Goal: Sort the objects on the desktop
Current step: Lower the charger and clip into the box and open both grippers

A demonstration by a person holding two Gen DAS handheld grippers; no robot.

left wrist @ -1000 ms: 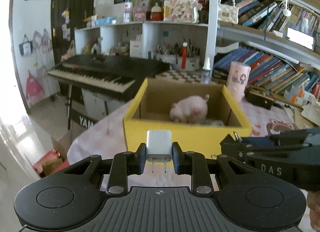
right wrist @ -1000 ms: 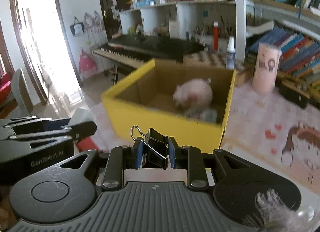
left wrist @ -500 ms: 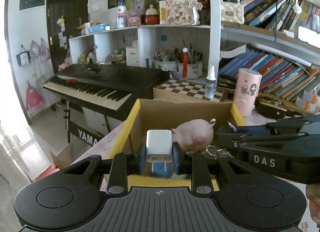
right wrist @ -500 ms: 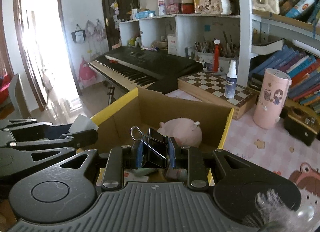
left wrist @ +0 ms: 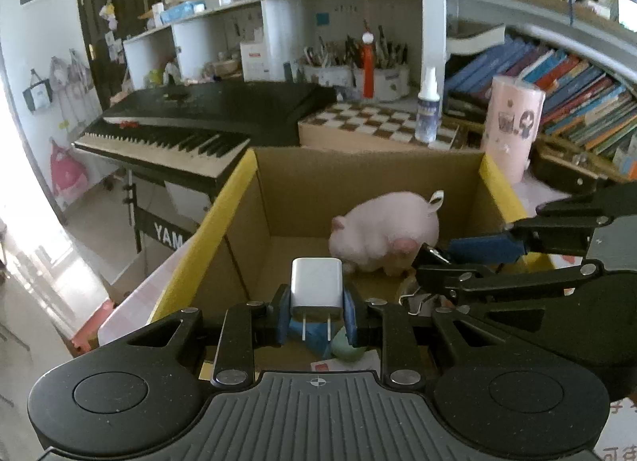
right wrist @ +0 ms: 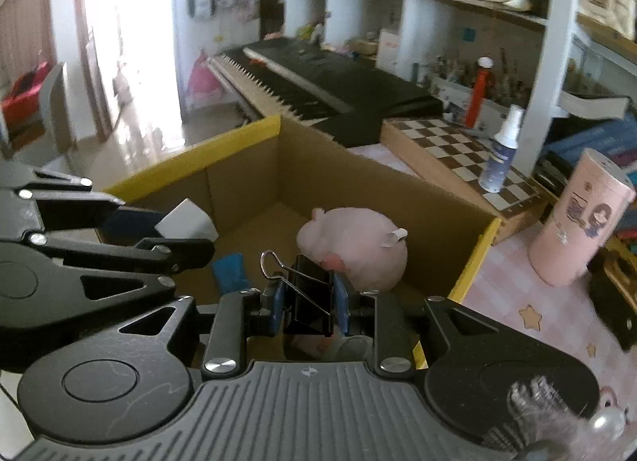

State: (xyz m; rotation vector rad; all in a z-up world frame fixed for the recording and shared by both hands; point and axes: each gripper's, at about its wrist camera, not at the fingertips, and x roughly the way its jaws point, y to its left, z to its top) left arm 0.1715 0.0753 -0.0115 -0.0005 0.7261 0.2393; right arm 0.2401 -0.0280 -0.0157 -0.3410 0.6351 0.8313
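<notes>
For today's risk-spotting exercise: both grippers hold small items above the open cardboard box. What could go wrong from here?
1. The left gripper and right gripper sit very close over the box; they might collide.
2. The white charger, released here, could land on the blue and green items below.
3. The binder clip may drop onto the pink plush pig.

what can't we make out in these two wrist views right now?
- Left wrist view: box floor near the camera is hidden behind the left gripper and its white charger; the green and red-white bits below it cannot be identified.
- Right wrist view: items under the right gripper and its black binder clip are covered; background shelves are blurred.
- Both: plush pig has its face turned away.
</notes>
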